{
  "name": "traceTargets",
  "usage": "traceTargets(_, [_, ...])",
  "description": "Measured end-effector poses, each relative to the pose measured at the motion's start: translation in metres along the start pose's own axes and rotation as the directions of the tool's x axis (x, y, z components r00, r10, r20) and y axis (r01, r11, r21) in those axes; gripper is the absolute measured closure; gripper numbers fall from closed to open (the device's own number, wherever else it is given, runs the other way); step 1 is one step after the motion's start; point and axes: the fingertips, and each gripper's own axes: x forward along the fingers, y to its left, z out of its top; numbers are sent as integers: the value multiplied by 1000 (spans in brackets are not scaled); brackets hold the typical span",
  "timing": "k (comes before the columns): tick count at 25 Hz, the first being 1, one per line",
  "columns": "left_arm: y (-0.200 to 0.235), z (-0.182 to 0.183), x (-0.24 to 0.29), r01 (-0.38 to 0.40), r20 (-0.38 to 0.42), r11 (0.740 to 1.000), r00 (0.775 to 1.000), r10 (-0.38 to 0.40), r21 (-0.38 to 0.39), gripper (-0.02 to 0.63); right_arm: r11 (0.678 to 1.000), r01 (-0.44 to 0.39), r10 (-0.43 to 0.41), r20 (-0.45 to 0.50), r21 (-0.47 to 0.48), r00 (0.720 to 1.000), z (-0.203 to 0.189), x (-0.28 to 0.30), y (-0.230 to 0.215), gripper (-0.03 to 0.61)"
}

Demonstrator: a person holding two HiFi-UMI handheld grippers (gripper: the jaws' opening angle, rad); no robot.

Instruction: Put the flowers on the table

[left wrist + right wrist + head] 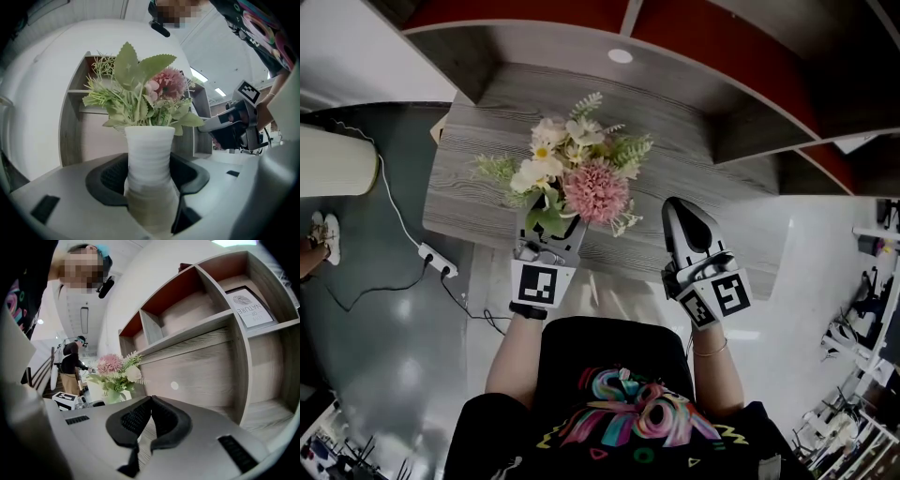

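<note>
Your left gripper (547,234) is clamped on the white ribbed vase (149,154), jaws spread wide around its lower body, with the pink, cream and green artificial flowers (577,169) standing upright above it. Your right gripper (150,416) has its jaws together on nothing and hangs just beside the bouquet.

The head view puts the vase over the near edge of the grey wood-grain table (703,178), left of its middle. Let go there and the top-heavy bouquet could tip it off that edge; let go before the base sits flat and it drops.

No view shows the base, so you cannot tell whether it touches the table. The left gripper view alone shows the pads pressing the vase. The right gripper view gives the bouquet from the side against the wooden shelf unit with red back panels (201,301).
</note>
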Motion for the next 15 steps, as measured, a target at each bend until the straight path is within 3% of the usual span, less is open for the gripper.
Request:
traceTargets(10, [0, -5, 0, 7, -22, 1000, 1000, -7, 17, 348, 1000, 5, -5, 2, 3, 1000, -2, -5, 3, 563])
traceTargets(15, [1, -4, -2, 5, -46, 1000, 999, -6, -21, 339, 1000, 5, -5, 2, -3, 1000, 0, -7, 3, 563])
